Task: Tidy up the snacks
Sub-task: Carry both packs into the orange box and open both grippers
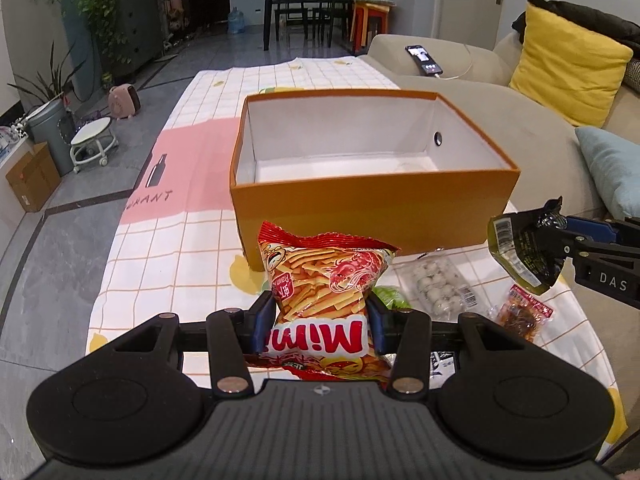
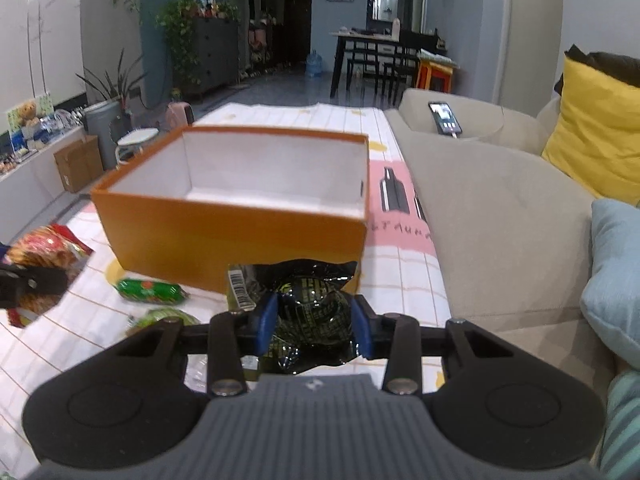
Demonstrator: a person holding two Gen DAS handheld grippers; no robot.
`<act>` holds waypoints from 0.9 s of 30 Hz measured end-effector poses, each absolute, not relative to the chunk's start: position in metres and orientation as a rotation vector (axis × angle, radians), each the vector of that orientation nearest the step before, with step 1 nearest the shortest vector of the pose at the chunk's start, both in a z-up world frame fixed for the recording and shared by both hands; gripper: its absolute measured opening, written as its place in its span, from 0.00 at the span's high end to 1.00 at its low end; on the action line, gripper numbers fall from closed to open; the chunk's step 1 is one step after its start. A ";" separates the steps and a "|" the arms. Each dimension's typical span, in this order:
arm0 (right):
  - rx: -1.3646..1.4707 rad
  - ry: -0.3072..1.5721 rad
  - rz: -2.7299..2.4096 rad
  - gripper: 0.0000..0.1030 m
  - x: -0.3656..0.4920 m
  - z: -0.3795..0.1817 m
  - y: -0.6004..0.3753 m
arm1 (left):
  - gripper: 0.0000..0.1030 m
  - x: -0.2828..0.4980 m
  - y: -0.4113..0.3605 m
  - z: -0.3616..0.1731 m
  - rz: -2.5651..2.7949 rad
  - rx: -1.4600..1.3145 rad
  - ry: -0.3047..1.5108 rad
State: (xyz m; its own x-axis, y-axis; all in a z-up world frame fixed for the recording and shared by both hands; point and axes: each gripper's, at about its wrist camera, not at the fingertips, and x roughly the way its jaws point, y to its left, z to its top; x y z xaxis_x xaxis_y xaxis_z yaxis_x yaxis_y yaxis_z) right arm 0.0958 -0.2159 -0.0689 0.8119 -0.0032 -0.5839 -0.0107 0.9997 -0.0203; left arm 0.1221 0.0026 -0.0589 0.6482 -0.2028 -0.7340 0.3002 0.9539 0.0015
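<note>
Snack bags (image 1: 324,280) clamped in grippers (image 1: 320,320), box (image 1: 376,204) ahead

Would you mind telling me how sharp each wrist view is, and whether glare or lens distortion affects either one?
Left wrist view: sharp, the print on the red chip bag is readable; fisheye bends the orange box edges and darkens the corners. Right wrist view: softer, the box rim looks smeared; room light glints off the crinkled black packet; same barrel distortion.
</note>
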 end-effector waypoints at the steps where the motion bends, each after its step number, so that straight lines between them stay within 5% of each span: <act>1: -0.023 0.614 0.009 0.64 0.095 -0.065 -0.214 | 0.49 0.122 0.002 -0.056 -0.291 0.125 0.812; 16: -0.104 0.565 0.107 0.64 0.175 0.016 -0.204 | 0.49 0.213 -0.025 0.005 -0.399 0.096 0.819; 27: -0.111 0.855 0.188 0.64 0.295 -0.003 -0.204 | 0.49 0.310 -0.041 -0.018 -0.431 0.136 1.000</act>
State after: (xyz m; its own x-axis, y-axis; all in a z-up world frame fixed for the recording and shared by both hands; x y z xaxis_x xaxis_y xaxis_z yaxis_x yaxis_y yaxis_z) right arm 0.2947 -0.2037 -0.0032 0.6413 0.1198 -0.7578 -0.2089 0.9777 -0.0222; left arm 0.3100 -0.0410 -0.0184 0.4647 -0.2879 -0.8374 0.4107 0.9079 -0.0843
